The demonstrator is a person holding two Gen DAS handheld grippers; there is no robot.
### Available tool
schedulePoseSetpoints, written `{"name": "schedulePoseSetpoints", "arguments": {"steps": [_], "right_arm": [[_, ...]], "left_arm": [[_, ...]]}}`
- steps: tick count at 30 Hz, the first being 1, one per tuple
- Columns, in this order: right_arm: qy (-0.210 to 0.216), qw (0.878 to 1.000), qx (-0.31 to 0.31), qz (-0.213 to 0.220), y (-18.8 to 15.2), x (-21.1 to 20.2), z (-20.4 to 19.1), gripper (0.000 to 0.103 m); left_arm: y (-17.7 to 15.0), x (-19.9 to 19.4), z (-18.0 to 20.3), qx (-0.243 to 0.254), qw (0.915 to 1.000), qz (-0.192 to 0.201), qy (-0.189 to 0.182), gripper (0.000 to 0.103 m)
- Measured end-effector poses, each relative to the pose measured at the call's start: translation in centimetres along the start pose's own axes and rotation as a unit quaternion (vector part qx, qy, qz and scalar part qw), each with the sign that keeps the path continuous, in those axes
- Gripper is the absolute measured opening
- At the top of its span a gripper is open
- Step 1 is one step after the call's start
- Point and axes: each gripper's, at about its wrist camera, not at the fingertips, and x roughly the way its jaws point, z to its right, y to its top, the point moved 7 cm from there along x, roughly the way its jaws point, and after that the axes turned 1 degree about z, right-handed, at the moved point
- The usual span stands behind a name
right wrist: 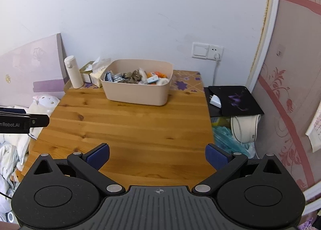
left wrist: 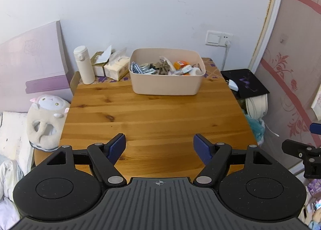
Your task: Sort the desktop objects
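1. Left gripper (left wrist: 159,148) hangs over the near edge of the wooden plank counter (left wrist: 152,121), its blue-padded jaws spread wide with nothing between them.
2. Right gripper (right wrist: 157,156) is alongside at the same near edge, jaws equally wide and empty; in the left wrist view only a black part of it shows at the right border.
3. Between the two grippers and the far end, the pine boards carry nothing loose that I can see.
4. Farther back sits the beige rounded plastic bin (left wrist: 166,83), near the far edge, heaped with small desktop objects: an orange packet, blue-and-white checked items, grey-brown clips, white rolls.
5. Left of the bin stand a white cylindrical flask (left wrist: 83,65) and two paper tissue packs (left wrist: 112,65), against the wall. Whether these count as things to sort, I cannot tell.
6. My read: the sorting looks essentially finished, everything small is in the bin, and both grippers are free. At most the flask and tissues remain.
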Motion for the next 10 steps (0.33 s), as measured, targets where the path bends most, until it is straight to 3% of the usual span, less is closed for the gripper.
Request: {"name": "schedulePoseSetpoints", "arguments": {"steps": [10], "right_arm": [[-0.017,1.0,0.009,-0.017,-0.3,1.3,1.2,0.103]], "left_arm": [[0.0,1.9,-0.2,0.002,0.9996,-0.025,-0.009,0.076]]}}
